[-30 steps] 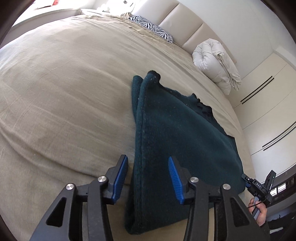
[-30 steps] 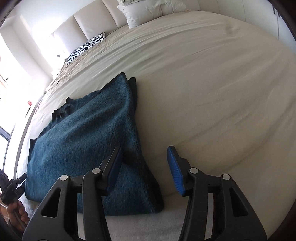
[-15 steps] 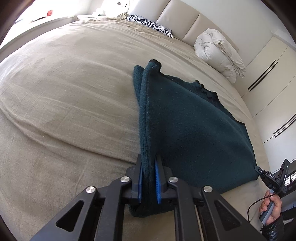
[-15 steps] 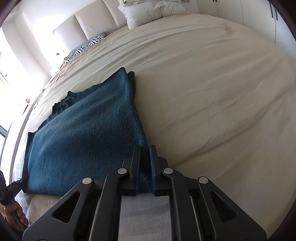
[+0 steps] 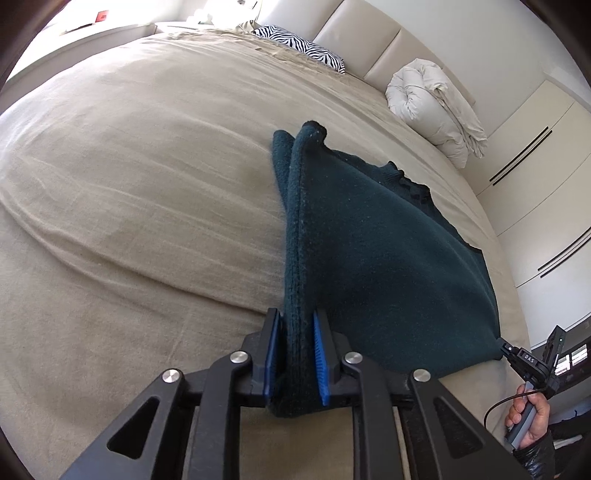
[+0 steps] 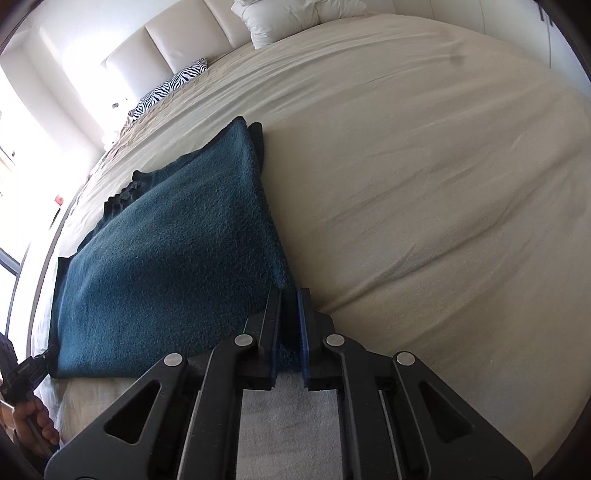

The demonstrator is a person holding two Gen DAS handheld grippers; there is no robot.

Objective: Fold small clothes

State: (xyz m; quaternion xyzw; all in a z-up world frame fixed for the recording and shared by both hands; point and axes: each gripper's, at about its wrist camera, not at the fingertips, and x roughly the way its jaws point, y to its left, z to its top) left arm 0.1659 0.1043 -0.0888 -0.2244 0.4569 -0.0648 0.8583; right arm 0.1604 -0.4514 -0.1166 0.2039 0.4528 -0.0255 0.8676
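left gripper fingers pinching teal garment | right gripper fingers likewise

Sweater on bed; pillow, duvet behind at headboard.

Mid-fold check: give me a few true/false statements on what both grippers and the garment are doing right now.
1. The left gripper is shut on the dark teal garment. True.
2. The right gripper is open above the bed. False: it is shut on a near corner of the garment.
3. The garment rests on a beige bedsheet. True.
4. The zebra-print pillow lies on top of the garment. False: it sits far off by the headboard.
5. A rolled white duvet lies near the headboard. True.
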